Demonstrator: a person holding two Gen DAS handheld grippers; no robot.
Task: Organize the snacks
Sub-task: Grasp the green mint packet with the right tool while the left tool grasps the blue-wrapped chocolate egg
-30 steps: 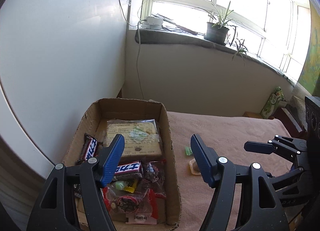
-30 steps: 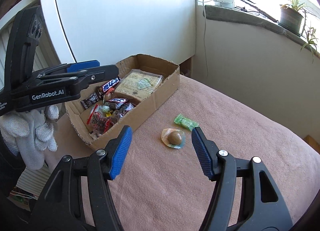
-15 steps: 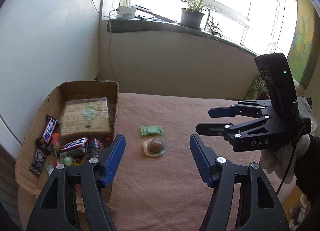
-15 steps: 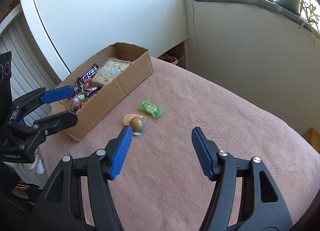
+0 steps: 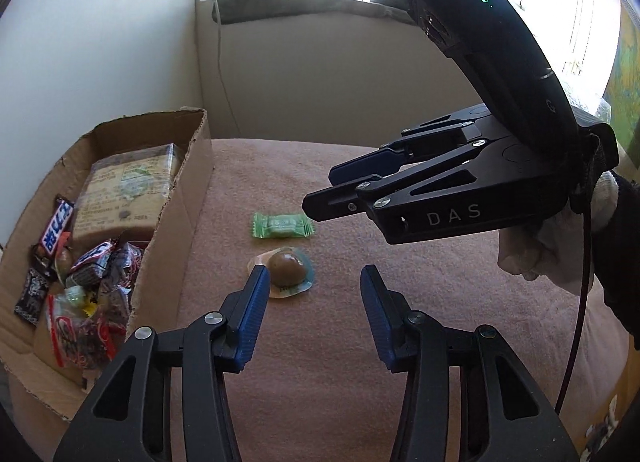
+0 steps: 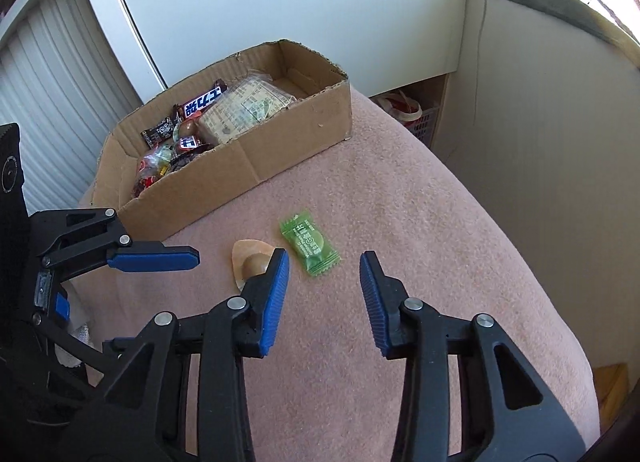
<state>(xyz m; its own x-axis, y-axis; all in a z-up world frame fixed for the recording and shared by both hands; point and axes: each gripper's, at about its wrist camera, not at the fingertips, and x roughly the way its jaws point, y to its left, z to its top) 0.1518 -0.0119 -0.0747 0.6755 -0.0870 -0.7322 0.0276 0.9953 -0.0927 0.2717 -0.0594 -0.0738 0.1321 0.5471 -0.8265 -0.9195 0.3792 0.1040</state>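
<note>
Left tool hangs wide open, gripping nothing, the brown sweet just ahead by its left finger. Right tool gapes empty too, green candy just beyond its tips. Farther left, the cardboard box holds snacks.
</note>
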